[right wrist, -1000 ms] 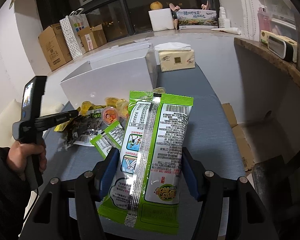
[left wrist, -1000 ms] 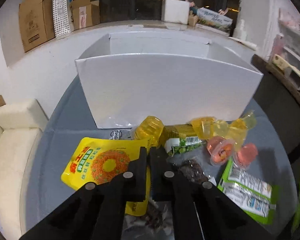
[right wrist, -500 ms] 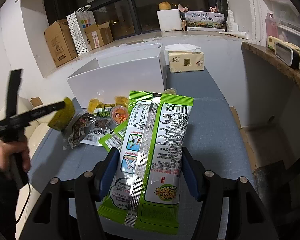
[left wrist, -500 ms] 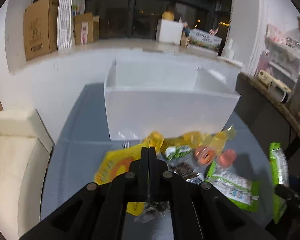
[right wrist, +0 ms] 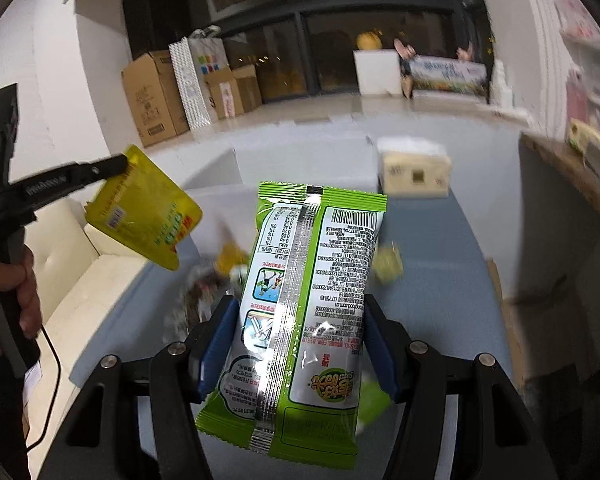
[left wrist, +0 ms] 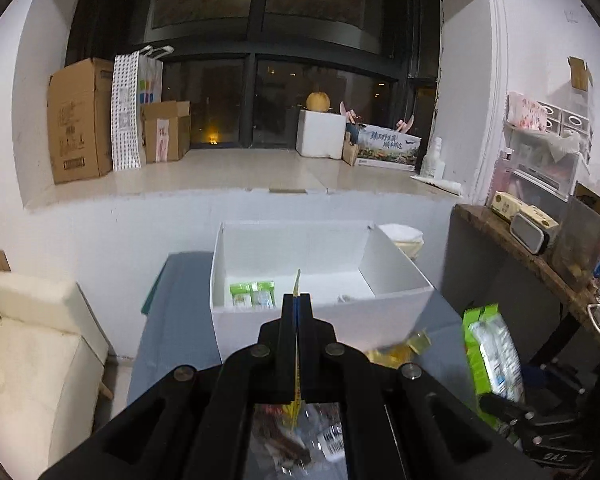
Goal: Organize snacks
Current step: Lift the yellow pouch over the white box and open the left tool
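Note:
My left gripper (left wrist: pixel 296 300) is shut on a yellow snack pouch (right wrist: pixel 144 216), seen edge-on in the left wrist view (left wrist: pixel 297 280), held in the air in front of a white open box (left wrist: pixel 396 304). The box holds a green-and-white pack (left wrist: pixel 252 294) at its left. My right gripper (right wrist: pixel 298 312) is shut on a large green-and-white snack bag (right wrist: pixel 308 288), lifted above the blue-grey table (right wrist: pixel 440 264). The left gripper also shows in the right wrist view (right wrist: pixel 120 162). Loose snacks (right wrist: pixel 208 284) lie on the table, blurred.
A tissue box (right wrist: pixel 414 174) sits at the table's far end. A cream sofa (left wrist: pixel 28 344) stands to the left. A dark side shelf (left wrist: pixel 520 248) with small items is on the right. Cardboard boxes (left wrist: pixel 80 120) line the window ledge.
My left gripper has lifted the yellow pouch off the table and raised it high, level with the box's top. My right gripper has risen with the green bag in it.

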{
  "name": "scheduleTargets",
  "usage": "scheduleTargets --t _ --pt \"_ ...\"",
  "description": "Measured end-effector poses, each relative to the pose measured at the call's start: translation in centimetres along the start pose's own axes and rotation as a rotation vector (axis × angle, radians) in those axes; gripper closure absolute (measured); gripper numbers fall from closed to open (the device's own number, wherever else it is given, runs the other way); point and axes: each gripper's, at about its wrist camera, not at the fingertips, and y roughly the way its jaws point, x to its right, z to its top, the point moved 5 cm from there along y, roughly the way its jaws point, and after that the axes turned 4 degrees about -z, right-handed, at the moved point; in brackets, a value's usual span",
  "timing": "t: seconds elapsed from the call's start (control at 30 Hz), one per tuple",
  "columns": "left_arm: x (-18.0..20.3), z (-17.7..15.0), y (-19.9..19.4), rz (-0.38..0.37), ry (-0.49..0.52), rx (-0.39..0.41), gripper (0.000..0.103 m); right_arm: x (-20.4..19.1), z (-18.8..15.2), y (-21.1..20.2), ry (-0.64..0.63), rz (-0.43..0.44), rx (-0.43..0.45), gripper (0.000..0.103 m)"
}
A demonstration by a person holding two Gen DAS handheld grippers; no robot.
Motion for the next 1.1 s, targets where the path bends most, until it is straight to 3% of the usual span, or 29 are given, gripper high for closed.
scheduleTargets --t 0.33,0.5,0.7,0.77,0.83,0.9,1.0,1.1 --pt "0.7 8.0 4.5 -0.005 0.046 0.055 0.103 0.3 12.2 5.6 -0.020 0.068 0.068 0.037" --pt "-0.5 10.7 8.5 0.020 0.053 0.037 0.103 -0.2 15.0 9.9 -0.079 0.047 0.041 0.037" --pt "-2.4 9.4 13.0 0.054 0.038 -0.055 0.100 -0.3 14.6 14.5 -0.102 0.032 -0.013 0.034" --pt "-2.9 8.6 13.9 0.071 0.034 -0.082 0.067 -0.2 14.3 15.2 -0.116 0.025 -0.020 0.022" --pt "-3.4 8.1 14.1 0.084 0.024 -0.072 0.015 0.1 13.9 16.0 -0.128 0.001 -0.025 0.014" --pt "-3.7 7.8 13.9 0.085 0.020 -0.043 0.005 0.4 13.6 16.5 -0.130 -0.021 -0.041 0.012" --pt "-3.6 7.7 14.0 0.079 0.028 -0.061 0.004 0.6 13.3 17.2 -0.128 -0.009 -0.077 0.001" --pt "-3.3 7.6 13.9 0.070 0.041 -0.065 0.002 0.6 13.1 16.9 -0.133 -0.018 -0.071 0.000"
